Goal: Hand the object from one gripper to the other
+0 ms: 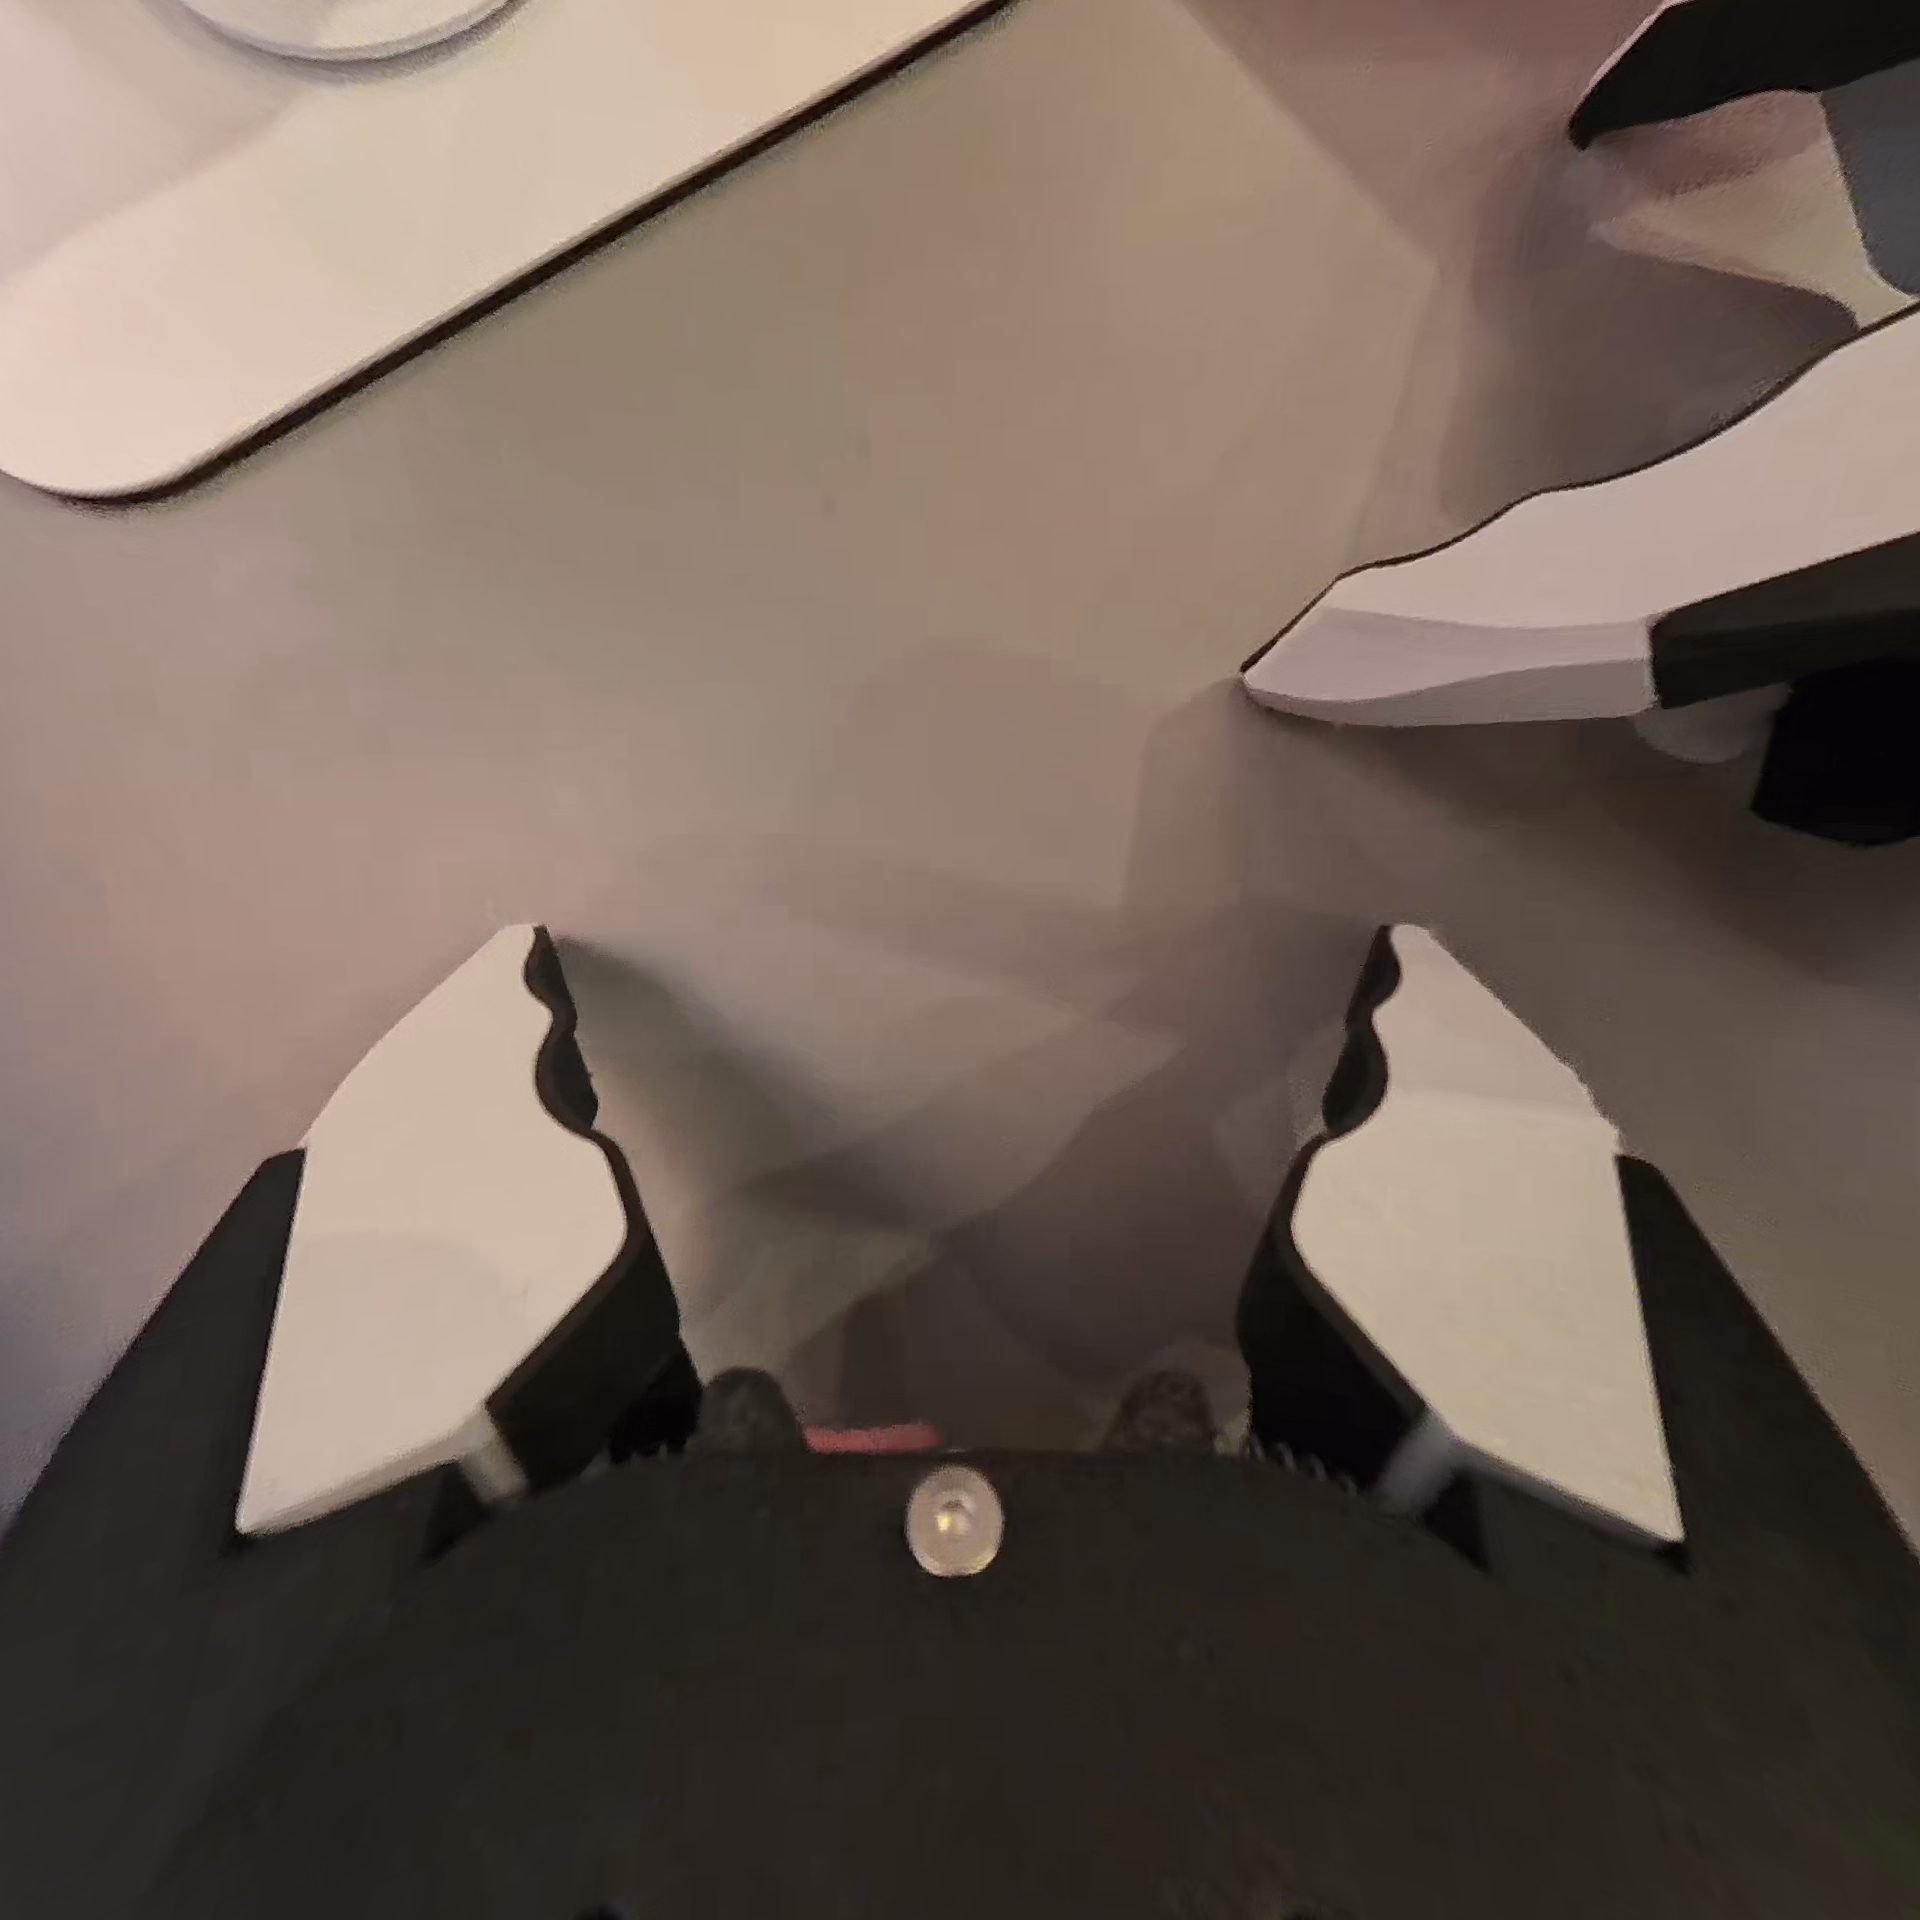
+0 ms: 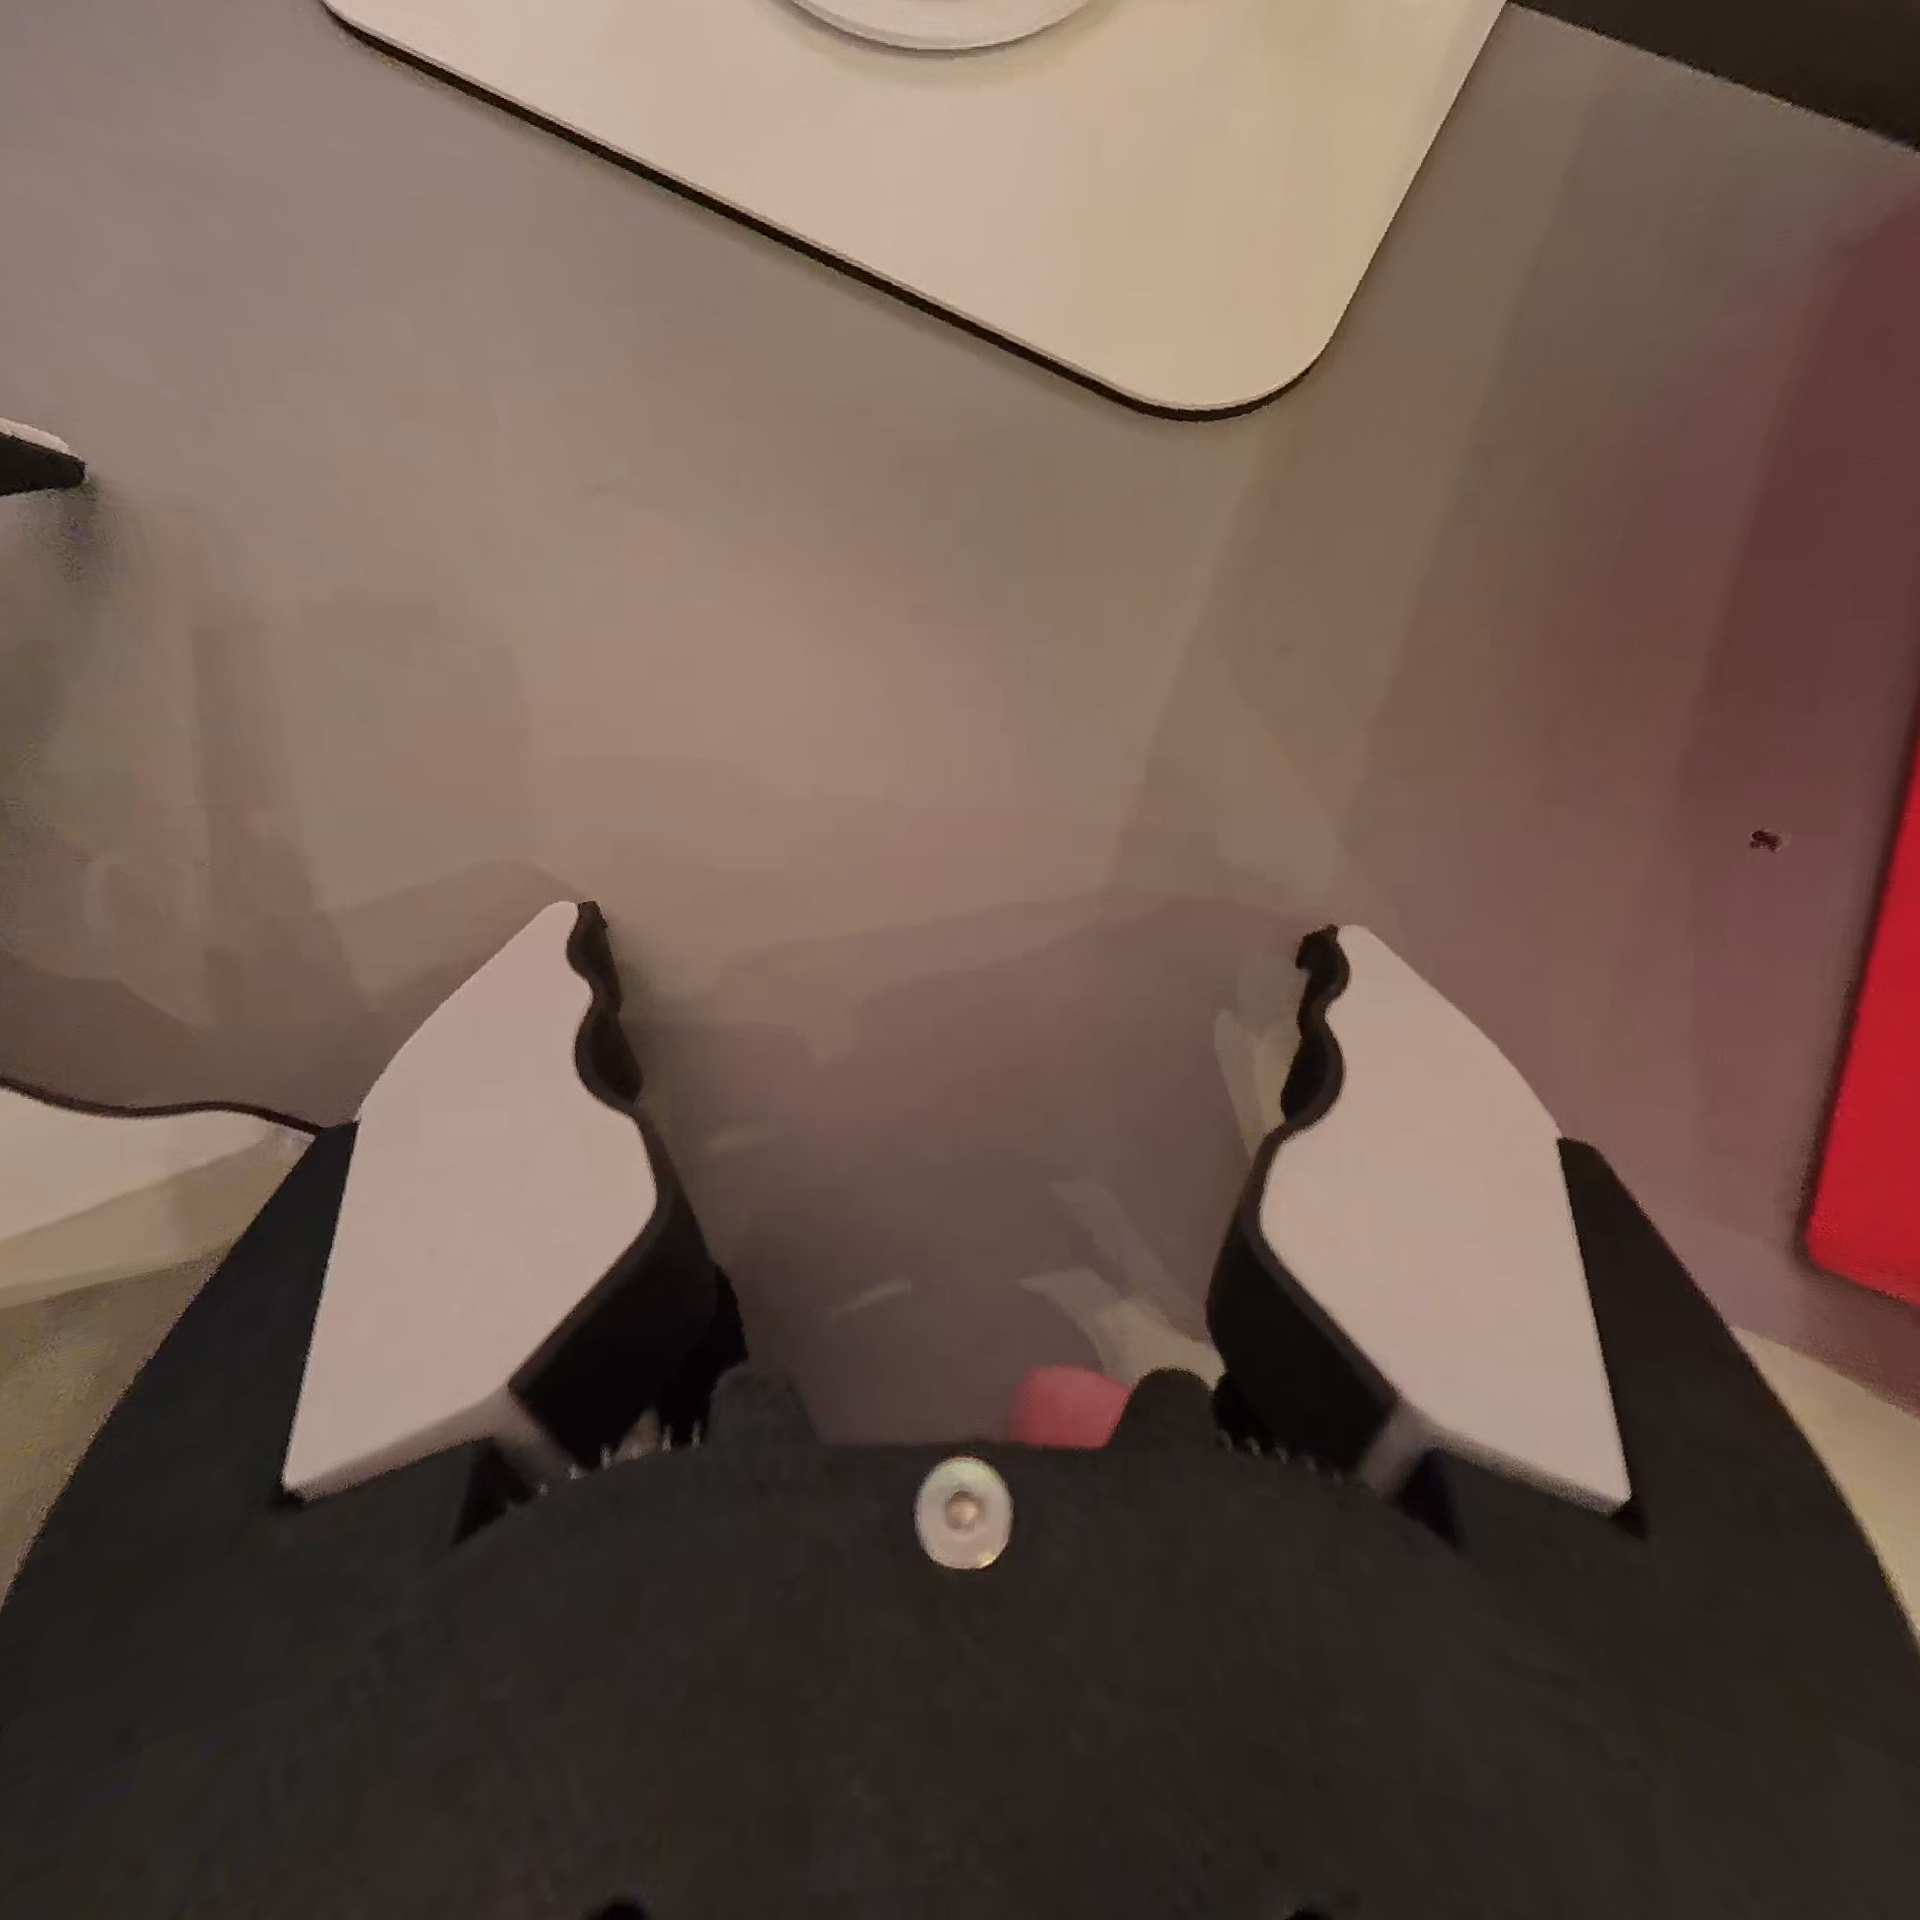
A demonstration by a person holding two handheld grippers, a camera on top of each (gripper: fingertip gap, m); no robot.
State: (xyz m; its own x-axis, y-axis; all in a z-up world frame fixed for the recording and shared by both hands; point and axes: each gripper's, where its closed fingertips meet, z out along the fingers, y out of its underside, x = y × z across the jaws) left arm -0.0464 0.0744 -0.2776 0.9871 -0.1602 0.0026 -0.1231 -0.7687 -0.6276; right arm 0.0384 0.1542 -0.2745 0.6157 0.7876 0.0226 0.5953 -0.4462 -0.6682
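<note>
Left wrist view: the black-and-white two-finger left tool gapes empty over the grey tabletop. Right wrist view: the right tool gapes empty too. No object shows; blind closing risks missing it.

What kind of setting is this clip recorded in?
Probably a desk or office tabletop: a plain grey surface, a white rounded slab that looks like a monitor stand's base, and a red flat item at the right edge.
</note>
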